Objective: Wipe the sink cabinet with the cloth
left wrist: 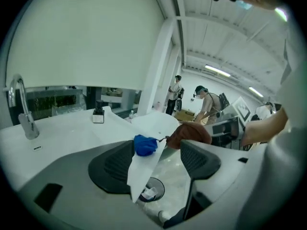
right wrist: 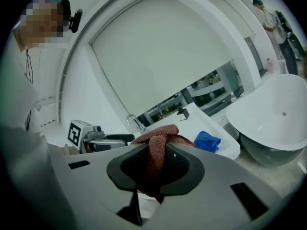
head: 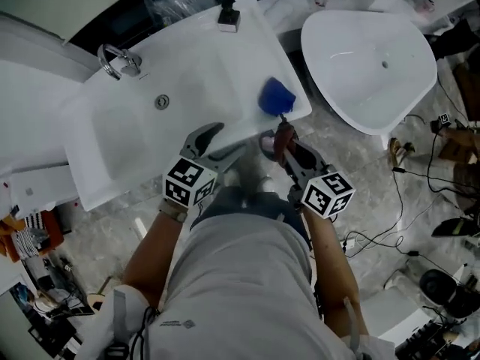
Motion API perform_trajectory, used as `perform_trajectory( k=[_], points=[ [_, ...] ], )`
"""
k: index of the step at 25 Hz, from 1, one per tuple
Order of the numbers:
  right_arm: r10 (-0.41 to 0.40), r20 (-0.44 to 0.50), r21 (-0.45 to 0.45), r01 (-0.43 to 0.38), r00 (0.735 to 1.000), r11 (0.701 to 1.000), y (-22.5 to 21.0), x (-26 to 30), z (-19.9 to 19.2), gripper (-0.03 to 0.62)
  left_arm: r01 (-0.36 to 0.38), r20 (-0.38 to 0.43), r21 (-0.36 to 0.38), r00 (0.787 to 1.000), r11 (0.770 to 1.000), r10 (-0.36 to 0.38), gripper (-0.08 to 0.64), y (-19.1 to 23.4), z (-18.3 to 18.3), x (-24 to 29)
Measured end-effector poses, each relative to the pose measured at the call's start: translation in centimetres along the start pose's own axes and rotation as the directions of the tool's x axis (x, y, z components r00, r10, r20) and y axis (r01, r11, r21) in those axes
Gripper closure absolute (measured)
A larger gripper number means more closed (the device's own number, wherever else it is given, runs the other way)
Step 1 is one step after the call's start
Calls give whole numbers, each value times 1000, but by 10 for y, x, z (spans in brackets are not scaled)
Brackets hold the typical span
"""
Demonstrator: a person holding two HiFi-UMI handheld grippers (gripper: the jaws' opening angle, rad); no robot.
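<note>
The right gripper (right wrist: 156, 169) pinched the reddish cloth (right wrist: 156, 140) at the sink cabinet's (head: 202, 81) near right edge, apparently ready to wipe, while the left gripper's (left wrist: 158, 162) jaws stood apart, empty.

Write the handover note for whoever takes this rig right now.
Left gripper: open, empty, at the sink cabinet's front edge.
Right gripper: shut on the brown cloth, beside the front right corner.
Blue cloth: bunched on that corner, not held.
Done: brown cloth is in grip; how much has been wiped cannot be told.
Left: wipe the cabinet.
</note>
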State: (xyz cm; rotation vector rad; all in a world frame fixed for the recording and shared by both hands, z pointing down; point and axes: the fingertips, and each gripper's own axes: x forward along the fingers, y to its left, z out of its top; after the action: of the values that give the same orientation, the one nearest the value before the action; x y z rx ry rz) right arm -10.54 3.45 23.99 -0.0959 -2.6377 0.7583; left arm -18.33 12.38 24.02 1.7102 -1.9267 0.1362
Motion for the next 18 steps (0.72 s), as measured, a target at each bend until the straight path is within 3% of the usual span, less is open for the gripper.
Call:
perform_trajectory(
  k=[4,7,12,18],
  points=[
    [72,-10,-73,-72,997,995,26,-4,22,523,-65,93,-32,993,997,67,237,1,29,-33],
    [114,12,-135,-112,993,985,46,-11,46,523,-130,171,-45,976,991,135,249,4,51,-57],
    [169,62,-235,-150,984,960,77,-18,85,523,-180,309,-67,931,981,192,441,3,86,-91],
    [223,134,-311,-173,966,935,117,-30,125,523,-176,435,-75,880,982,191,530,-6,123,-124]
  ],
)
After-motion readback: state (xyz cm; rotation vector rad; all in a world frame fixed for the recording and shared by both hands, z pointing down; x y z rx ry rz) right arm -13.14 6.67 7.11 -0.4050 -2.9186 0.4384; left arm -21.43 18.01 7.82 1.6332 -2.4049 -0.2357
